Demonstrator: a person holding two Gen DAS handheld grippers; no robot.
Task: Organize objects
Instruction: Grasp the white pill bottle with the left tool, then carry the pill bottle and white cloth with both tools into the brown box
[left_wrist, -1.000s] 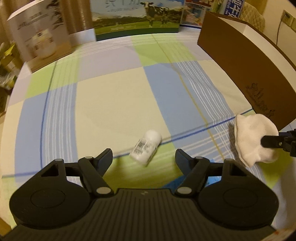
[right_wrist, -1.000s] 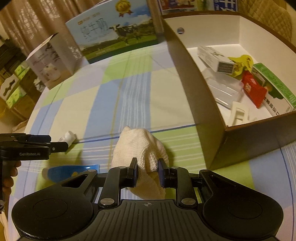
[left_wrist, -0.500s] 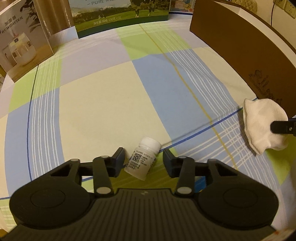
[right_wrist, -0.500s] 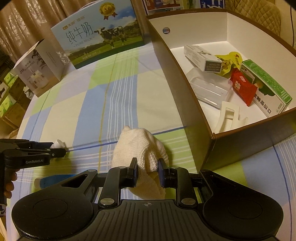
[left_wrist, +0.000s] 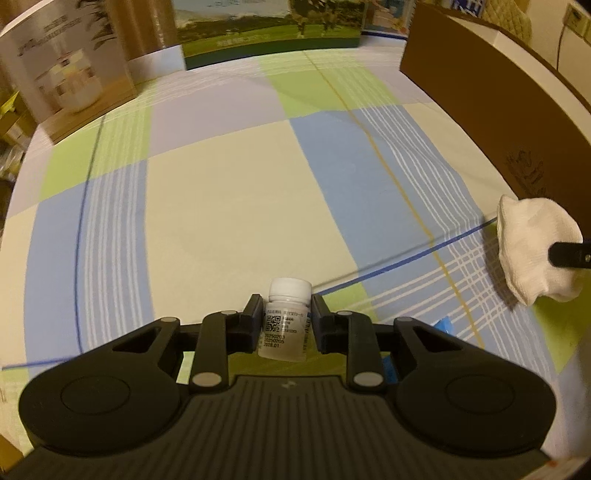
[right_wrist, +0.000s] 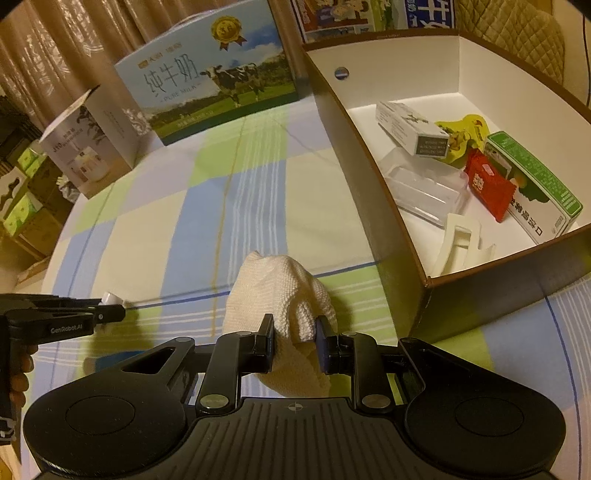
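Note:
A small white pill bottle (left_wrist: 285, 325) with a QR label sits between the pads of my left gripper (left_wrist: 285, 314), which is shut on it just above the checked tablecloth. In the right wrist view only the bottle's cap (right_wrist: 112, 297) shows past the left gripper (right_wrist: 99, 308) at the left edge. My right gripper (right_wrist: 294, 336) is shut on a crumpled white cloth (right_wrist: 275, 295) lying on the table beside the brown box (right_wrist: 373, 206). The same cloth (left_wrist: 532, 243) appears at the far right of the left wrist view, with a right fingertip (left_wrist: 569, 253) on it.
The open brown box (left_wrist: 498, 122) holds a white carton (right_wrist: 410, 129), a clear plastic tray (right_wrist: 424, 192), a red packet (right_wrist: 487, 184), a green-edged carton (right_wrist: 535, 184). A milk carton case (right_wrist: 210, 92) and a humidifier box (right_wrist: 85, 147) stand at the table's far edge. A blue item (right_wrist: 110, 360) lies under the grippers.
My left gripper moved in over the lying bottle and its jaws came together on it; the bottle now sits straight between the pads. The right gripper stayed shut on the cloth.

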